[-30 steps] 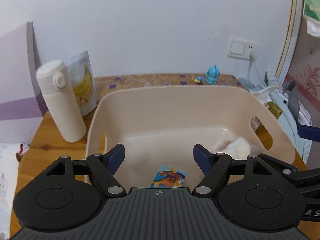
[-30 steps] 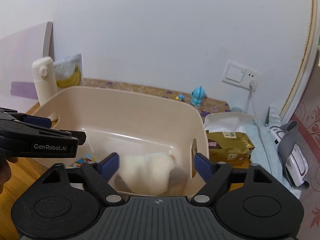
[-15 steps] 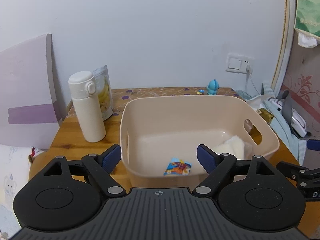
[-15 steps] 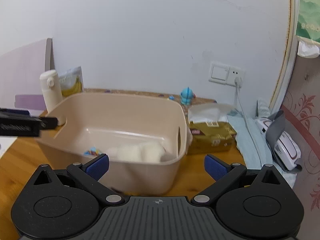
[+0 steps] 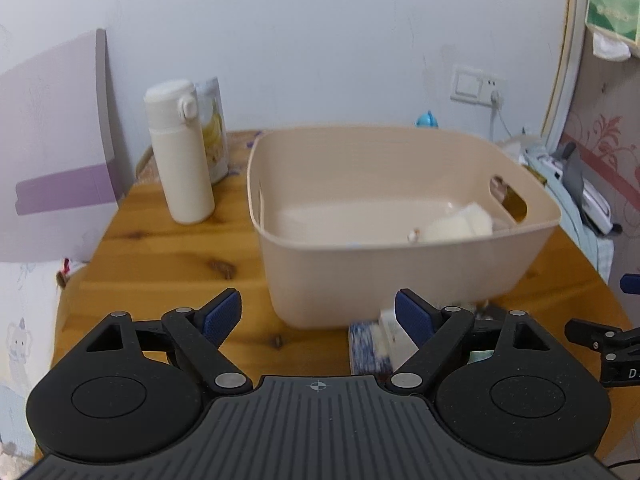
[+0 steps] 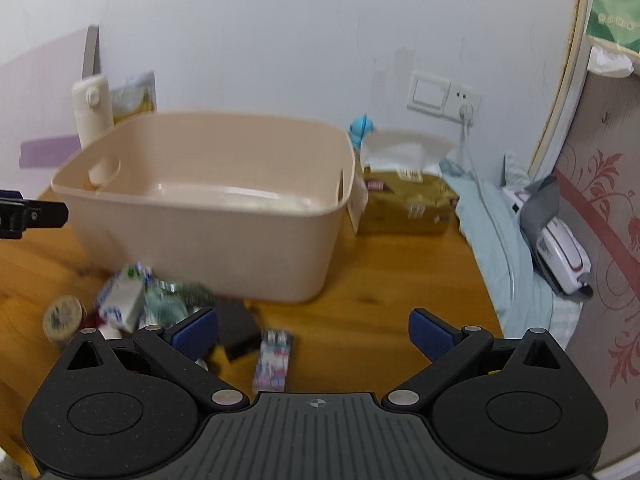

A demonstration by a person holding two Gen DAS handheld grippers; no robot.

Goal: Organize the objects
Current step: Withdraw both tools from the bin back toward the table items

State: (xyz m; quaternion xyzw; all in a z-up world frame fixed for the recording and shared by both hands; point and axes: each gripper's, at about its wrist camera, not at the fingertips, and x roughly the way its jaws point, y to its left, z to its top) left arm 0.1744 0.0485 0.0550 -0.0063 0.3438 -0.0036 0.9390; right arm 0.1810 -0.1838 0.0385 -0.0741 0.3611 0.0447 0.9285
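A beige plastic bin stands on the wooden table. A white fluffy object lies inside it at the right. My left gripper is open and empty, in front of the bin. My right gripper is open and empty, in front of the bin's right corner. Loose items lie before the bin: a white and blue packet, a crumpled green wrapper, a black box, a pink and blue pack and a tape roll. A blue and white packet shows by my left gripper.
A white flask and a banana snack bag stand at the back left. A gold tissue pack, a blue figurine, light blue cloth and a white device lie at the right.
Both grippers have pulled back out of the bin toward the table's front. The white fluffy object stays in the bin. The loose items in front have come into view.
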